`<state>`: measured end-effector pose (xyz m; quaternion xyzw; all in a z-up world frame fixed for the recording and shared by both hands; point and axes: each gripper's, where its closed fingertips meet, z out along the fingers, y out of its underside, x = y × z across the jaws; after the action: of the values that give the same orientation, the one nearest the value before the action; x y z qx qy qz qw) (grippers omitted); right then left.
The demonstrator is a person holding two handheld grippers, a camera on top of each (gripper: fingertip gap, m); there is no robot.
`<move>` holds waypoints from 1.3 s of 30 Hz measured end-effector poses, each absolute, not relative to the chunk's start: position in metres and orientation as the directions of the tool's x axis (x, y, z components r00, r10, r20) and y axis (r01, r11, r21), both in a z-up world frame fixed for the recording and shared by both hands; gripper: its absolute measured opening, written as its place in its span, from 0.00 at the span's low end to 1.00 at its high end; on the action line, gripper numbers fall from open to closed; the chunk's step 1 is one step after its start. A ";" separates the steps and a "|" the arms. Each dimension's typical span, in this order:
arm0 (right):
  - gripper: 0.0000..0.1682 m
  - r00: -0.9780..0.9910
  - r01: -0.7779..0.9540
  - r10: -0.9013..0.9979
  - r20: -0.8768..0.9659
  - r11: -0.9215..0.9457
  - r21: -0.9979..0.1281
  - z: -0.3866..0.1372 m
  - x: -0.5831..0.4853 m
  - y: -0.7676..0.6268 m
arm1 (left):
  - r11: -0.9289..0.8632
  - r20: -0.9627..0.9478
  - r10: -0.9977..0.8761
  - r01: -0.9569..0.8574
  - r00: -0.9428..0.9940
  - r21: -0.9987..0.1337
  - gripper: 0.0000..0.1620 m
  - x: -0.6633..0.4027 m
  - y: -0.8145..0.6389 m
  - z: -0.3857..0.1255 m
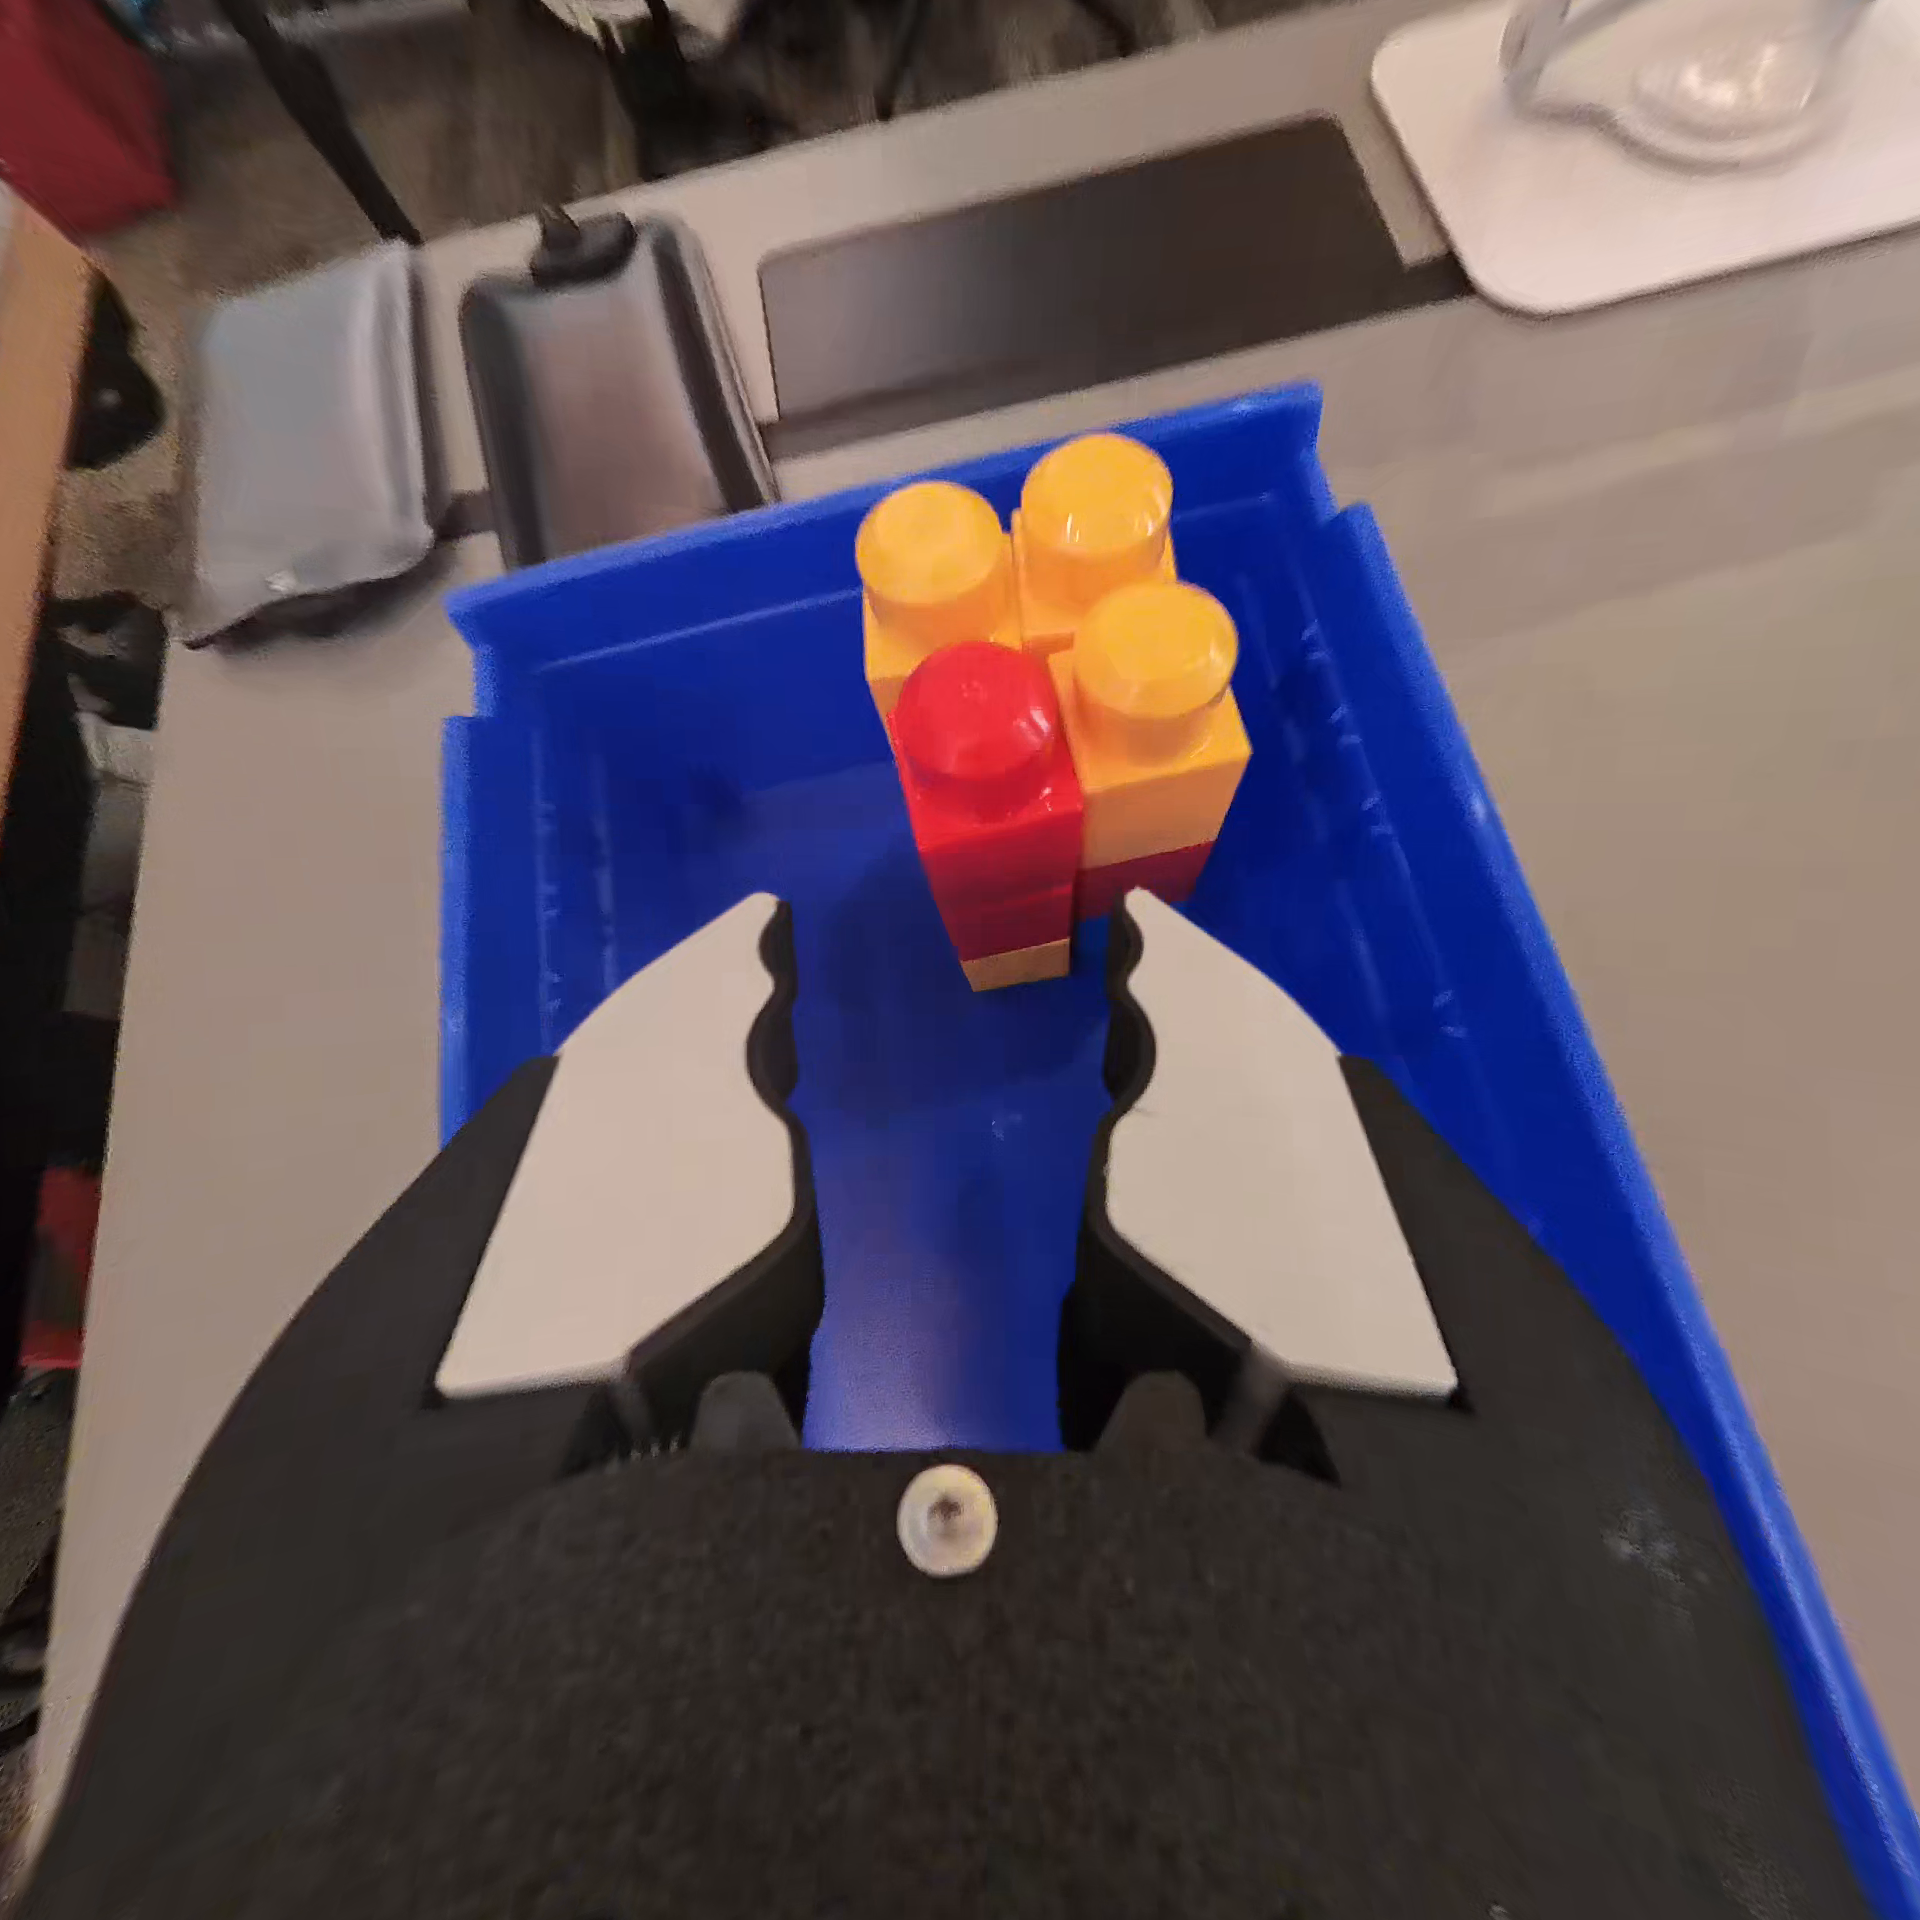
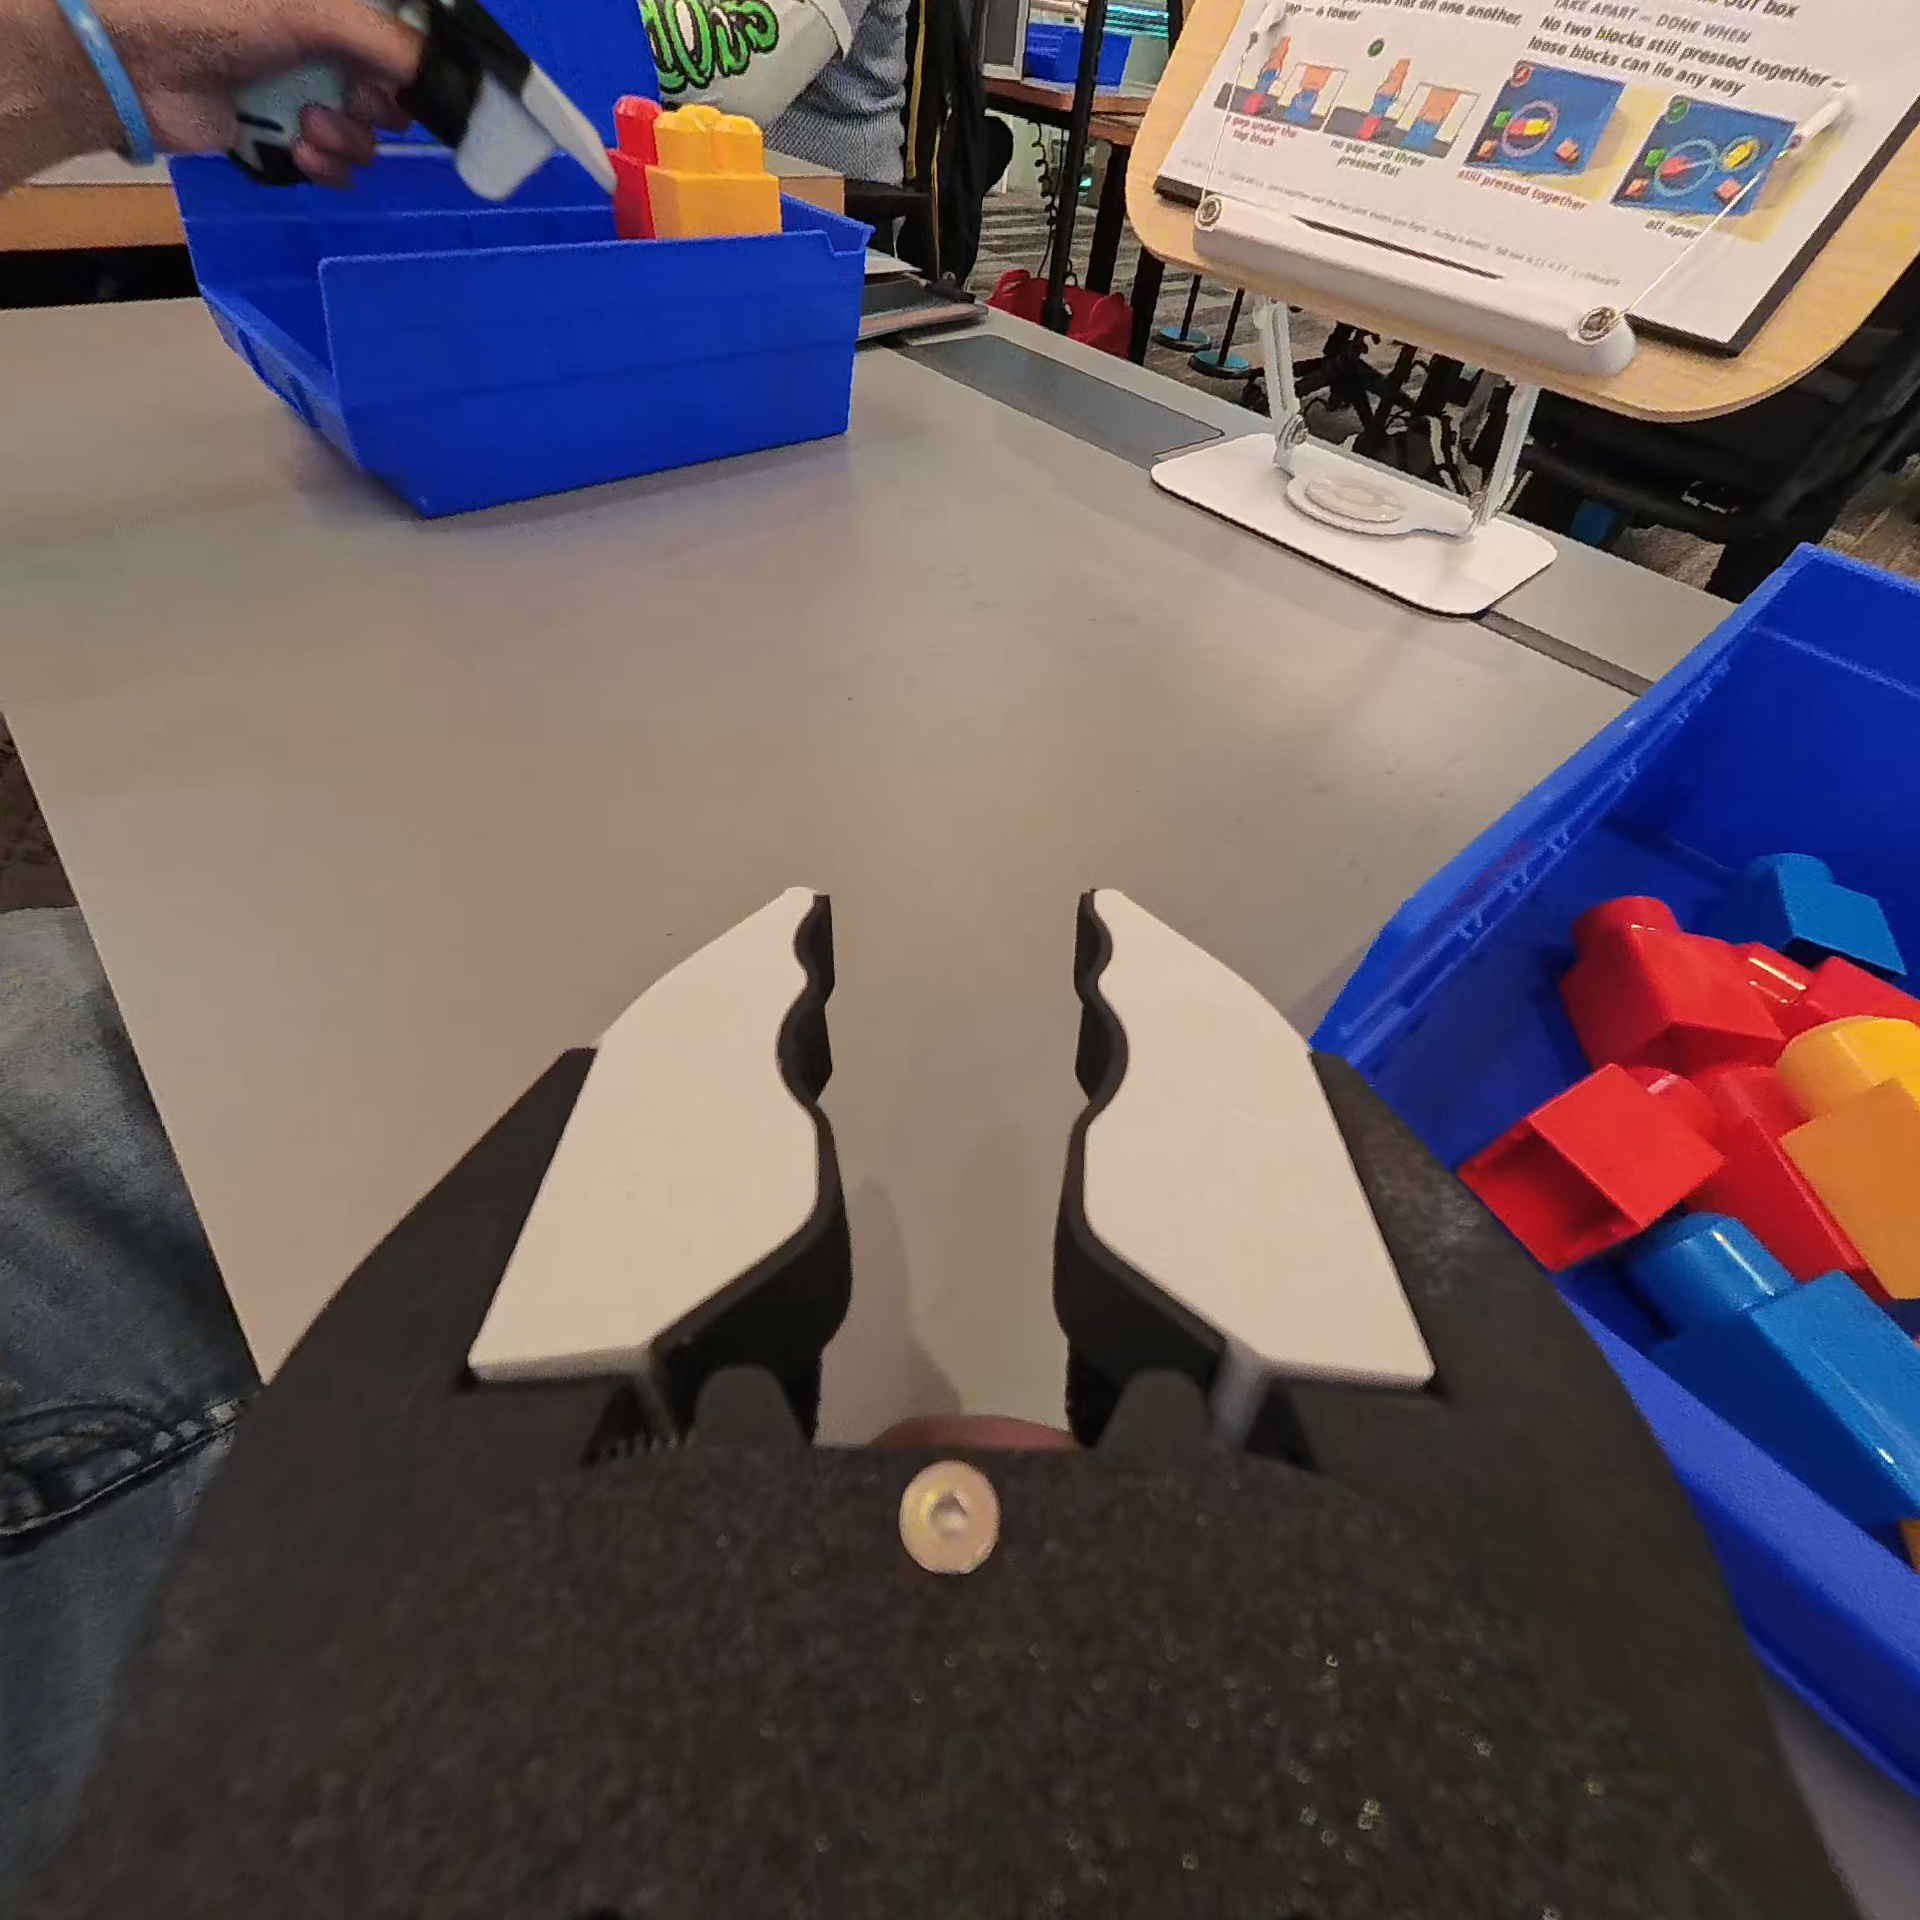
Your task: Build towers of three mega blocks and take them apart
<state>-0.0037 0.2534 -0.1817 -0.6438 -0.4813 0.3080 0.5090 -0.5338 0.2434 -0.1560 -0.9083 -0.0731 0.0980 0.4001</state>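
The left claw (image 1: 945, 914) is standing with its fingers apart and holding nothing, pointing down into a blue bin (image 1: 1382, 831) that is filling the middle of the left wrist frame. Just beyond the fingertips, slightly right of centre, a stack of blocks (image 1: 1049, 727) is standing upright on the bin floor: a red block (image 1: 987, 790) with one stud is sitting beside an orange block (image 1: 1153, 707) with three studs showing, and more red and orange layers are lying under them. The right fingertip (image 1: 1138, 914) is lying close to the lower side of the stack; whether it is touching cannot be told. The bin is resting on a grey tabletop (image 1: 1610, 520), and the white base of a stand (image 1: 1662, 187) is showing at the upper right.

The right claw (image 2: 951, 904) is also standing with its fingers apart and empty, hovering over bare grey tabletop in the lower middle of its frame. At the right edge, a second blue bin (image 2: 1538, 883) is holding loose red, orange and blue blocks (image 2: 1704, 1122) lying in a heap. In the upper left of that frame, a hand (image 2: 208, 73) is holding the left claw over the first bin, beside the red and orange stack. At the upper right, a stand is propping up an instruction sheet (image 2: 1507, 135).
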 end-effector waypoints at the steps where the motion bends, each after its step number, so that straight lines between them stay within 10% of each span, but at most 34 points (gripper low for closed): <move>1: 0.26 0.346 0.307 0.933 0.093 -0.019 -0.952 -0.182 -0.003 0.254 | -0.687 -0.118 0.201 0.054 0.972 -0.724 0.35 -0.535 0.247 -0.164; 39: 0.25 0.309 0.334 0.949 0.067 -0.042 -0.941 -0.192 -0.009 0.247 | -0.604 -0.003 0.177 0.106 0.984 -0.790 0.25 -0.545 0.258 -0.181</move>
<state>-0.0091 0.2471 -0.1917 -0.6484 -0.4948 0.3175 0.4837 -0.5451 0.2582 -0.1806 -0.8946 -0.0789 0.0404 0.4380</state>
